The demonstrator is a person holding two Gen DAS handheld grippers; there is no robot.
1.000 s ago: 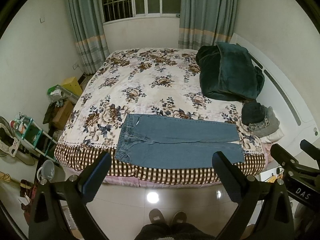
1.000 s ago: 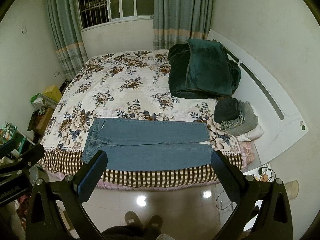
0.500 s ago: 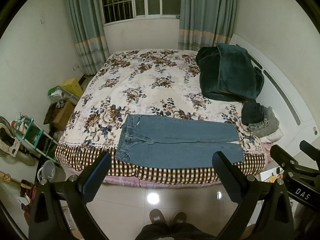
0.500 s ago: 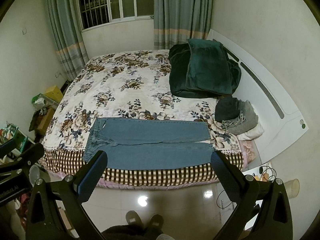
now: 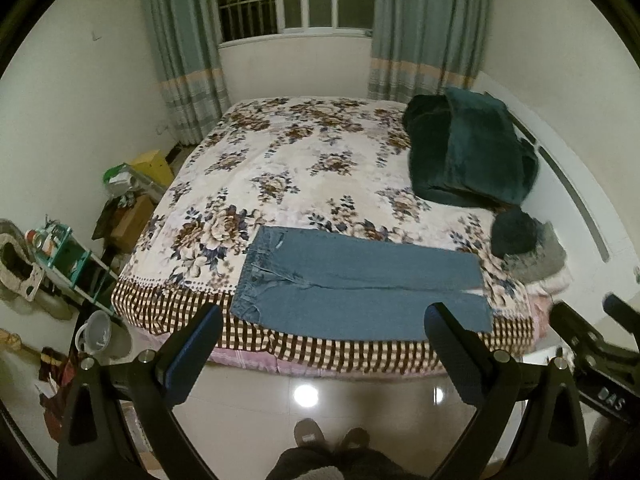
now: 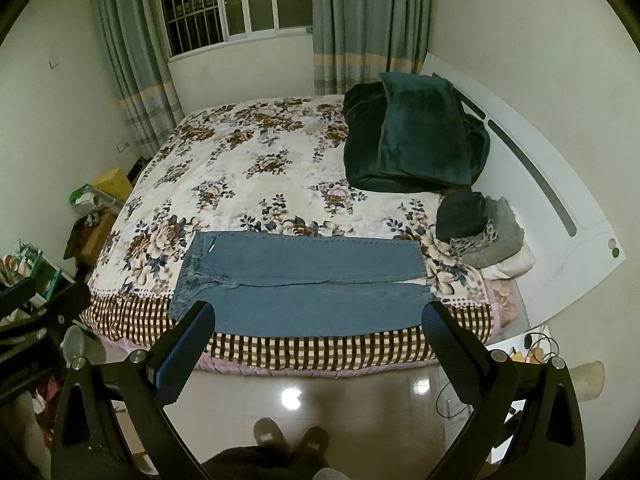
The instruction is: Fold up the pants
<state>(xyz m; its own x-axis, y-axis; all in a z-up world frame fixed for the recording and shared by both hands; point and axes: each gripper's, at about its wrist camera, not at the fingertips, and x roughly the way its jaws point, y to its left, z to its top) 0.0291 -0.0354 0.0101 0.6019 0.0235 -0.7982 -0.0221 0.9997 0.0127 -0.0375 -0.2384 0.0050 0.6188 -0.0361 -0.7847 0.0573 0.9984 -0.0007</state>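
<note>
Left wrist view: the left gripper (image 5: 324,320) is held above the floor, short of the bed (image 5: 280,160), with its jaws spread wide and nothing between them. The blue jeans (image 5: 360,288) are laid flat along the near edge of the floral bedspread, waistband to the left, legs extended to the right. A dark green blanket (image 5: 468,156) is seen at the far right of the bed.

Right wrist view: the right gripper (image 6: 318,320) is likewise spread wide and empty, held short of the bed (image 6: 256,160). The jeans (image 6: 304,284) are seen flat, just beyond the fingertips (image 6: 202,312). The person's slippers (image 6: 292,438) are visible on the tiled floor.
</note>
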